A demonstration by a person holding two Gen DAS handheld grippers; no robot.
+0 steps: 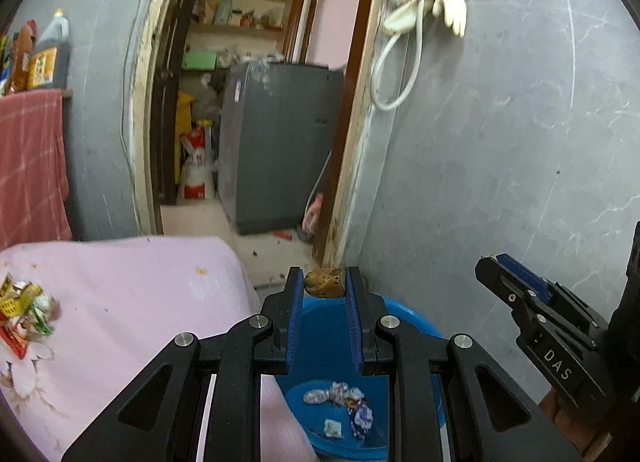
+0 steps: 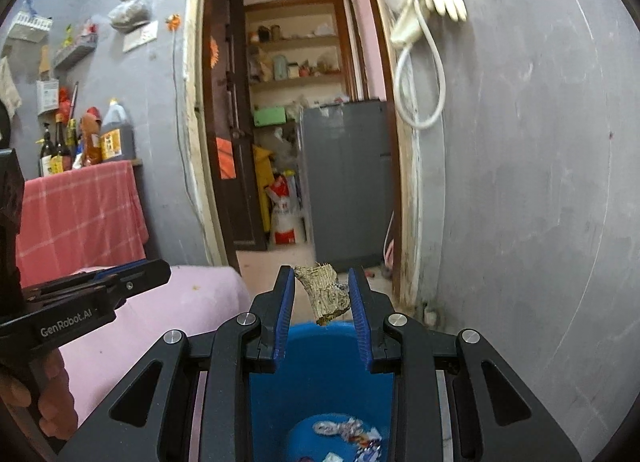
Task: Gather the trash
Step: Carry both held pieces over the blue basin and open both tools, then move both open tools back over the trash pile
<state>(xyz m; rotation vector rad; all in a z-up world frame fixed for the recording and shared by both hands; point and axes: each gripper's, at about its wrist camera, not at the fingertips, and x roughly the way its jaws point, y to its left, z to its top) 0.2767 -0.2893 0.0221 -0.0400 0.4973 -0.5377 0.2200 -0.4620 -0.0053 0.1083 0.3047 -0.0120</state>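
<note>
Drop step in hand. Left gripper (image 1: pixel 325 282) fingers nearly closed, pinching brown scrap (image 1: pixel 324 282); right gripper (image 2: pixel 322 292) likewise clamped on torn tan scrap (image 2: pixel 325 292). Both poised above blue bin (image 1: pixel 408 322) holding wrappers (image 1: pixel 344 406). Next: release both. More wrappers (image 1: pixel 24 314) remained on pink-covered counter (image 1: pixel 132 302).

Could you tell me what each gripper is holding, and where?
The left gripper pinches a brown scrap by its sides at the fingertips; the right gripper pinches a crumpled golden wrapper across its middle.
</note>
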